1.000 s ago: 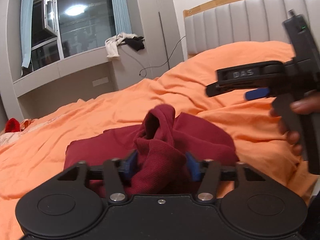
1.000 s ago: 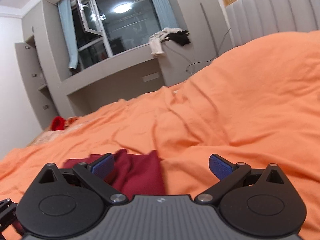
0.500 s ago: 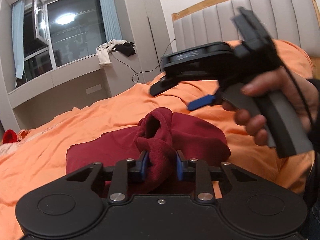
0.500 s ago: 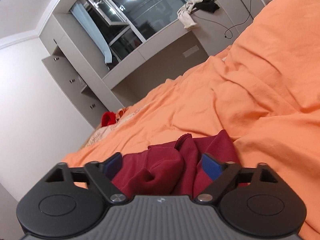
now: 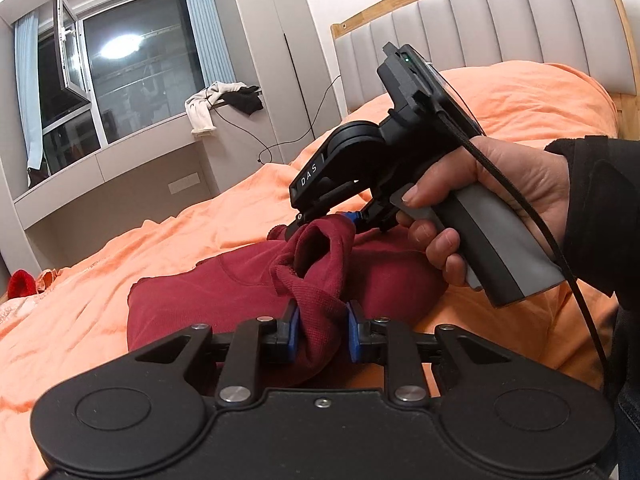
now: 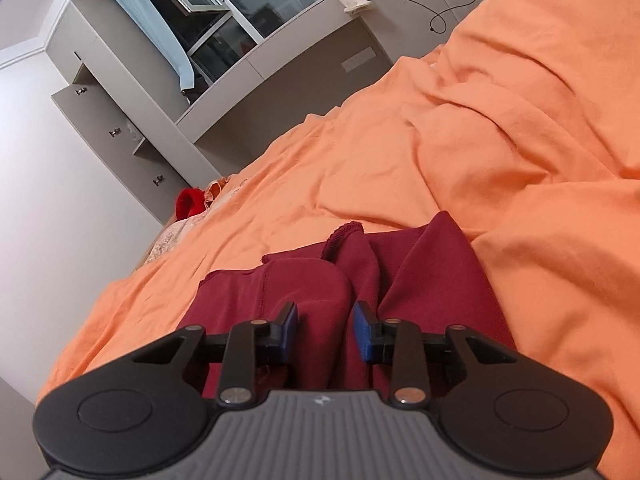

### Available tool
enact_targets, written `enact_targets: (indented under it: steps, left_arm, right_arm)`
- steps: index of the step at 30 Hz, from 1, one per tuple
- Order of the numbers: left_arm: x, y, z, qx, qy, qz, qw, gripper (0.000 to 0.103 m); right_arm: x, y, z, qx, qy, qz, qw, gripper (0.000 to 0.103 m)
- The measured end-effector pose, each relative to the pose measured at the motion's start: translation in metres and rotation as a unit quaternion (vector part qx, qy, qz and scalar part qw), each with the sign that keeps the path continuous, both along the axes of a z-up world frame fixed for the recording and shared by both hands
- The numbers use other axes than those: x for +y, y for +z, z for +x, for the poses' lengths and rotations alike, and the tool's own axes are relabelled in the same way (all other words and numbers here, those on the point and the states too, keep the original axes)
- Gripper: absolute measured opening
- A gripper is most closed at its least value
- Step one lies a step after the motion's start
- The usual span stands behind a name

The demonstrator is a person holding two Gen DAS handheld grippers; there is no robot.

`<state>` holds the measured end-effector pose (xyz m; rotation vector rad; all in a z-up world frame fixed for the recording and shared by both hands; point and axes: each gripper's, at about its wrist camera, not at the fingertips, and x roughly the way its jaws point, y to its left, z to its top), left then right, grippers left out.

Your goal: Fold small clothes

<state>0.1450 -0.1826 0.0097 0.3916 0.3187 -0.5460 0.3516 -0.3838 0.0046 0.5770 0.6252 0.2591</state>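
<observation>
A dark red knit garment (image 5: 240, 280) lies bunched on the orange bedspread (image 5: 100, 280); it also shows in the right wrist view (image 6: 424, 280). My left gripper (image 5: 319, 336) is shut on a raised ribbed fold of it. My right gripper (image 6: 325, 330), seen from the side in the left wrist view (image 5: 340, 220), has come down on the far end of the same raised fold. Its blue pads (image 6: 362, 330) are close on either side of a fold of the cloth.
A grey padded headboard (image 5: 480, 32) with a wood rim stands at the right. A window ledge (image 5: 120, 148) holds white and black clothes (image 5: 216, 104). A red item (image 6: 190, 202) lies at the bed's far corner. A cable (image 6: 440, 16) hangs by the ledge.
My left gripper closed on the raised fold. My right gripper swung in from the right, came down onto the garment and narrowed its jaws around a fold.
</observation>
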Motion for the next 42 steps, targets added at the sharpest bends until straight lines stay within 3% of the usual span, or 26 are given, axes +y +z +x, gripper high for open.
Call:
enact_targets:
  steps: [4, 6, 12, 15, 27, 31, 39, 41, 42]
  left_arm:
    - [0.001, 0.0, 0.0, -0.002, -0.001, 0.003, 1.0, 0.024]
    - [0.0, -0.001, 0.0, -0.004, -0.001, 0.004, 1.0, 0.022]
    - [-0.004, 0.003, -0.002, -0.015, -0.004, -0.009, 0.9998, 0.018]
    - [-0.014, 0.007, -0.001, -0.023, -0.009, -0.012, 0.9996, 0.018]
    - [-0.039, -0.009, 0.004, -0.004, -0.036, -0.008, 0.9993, 0.019]
    - [-0.039, -0.015, 0.007, 0.008, -0.036, -0.004, 0.9993, 0.022]
    - [-0.036, -0.015, 0.014, 0.033, -0.047, -0.008, 0.9983, 0.045]
    - [-0.034, -0.011, 0.017, 0.049, -0.052, -0.025, 0.9971, 0.05]
    - [-0.031, -0.009, 0.019, 0.058, -0.055, -0.035, 0.9962, 0.054]
  right_arm:
    - [0.0, -0.001, -0.002, 0.0, 0.007, 0.013, 1.0, 0.01]
    - [0.0, 0.003, -0.005, -0.016, 0.006, 0.008, 1.0, 0.007]
    - [0.002, 0.033, -0.026, -0.1, -0.005, -0.037, 0.994, 0.006]
    - [-0.002, 0.041, -0.033, -0.117, -0.02, -0.06, 0.991, 0.006]
    - [-0.024, 0.03, -0.044, -0.088, -0.047, -0.079, 0.992, 0.006]
    - [-0.025, 0.025, -0.045, -0.074, -0.046, -0.085, 0.993, 0.008]
    - [-0.03, 0.022, -0.048, -0.05, -0.05, -0.083, 0.994, 0.015]
    - [-0.032, 0.022, -0.05, -0.046, -0.047, -0.079, 0.995, 0.027]
    - [-0.033, 0.022, -0.052, -0.045, -0.046, -0.079, 0.995, 0.041]
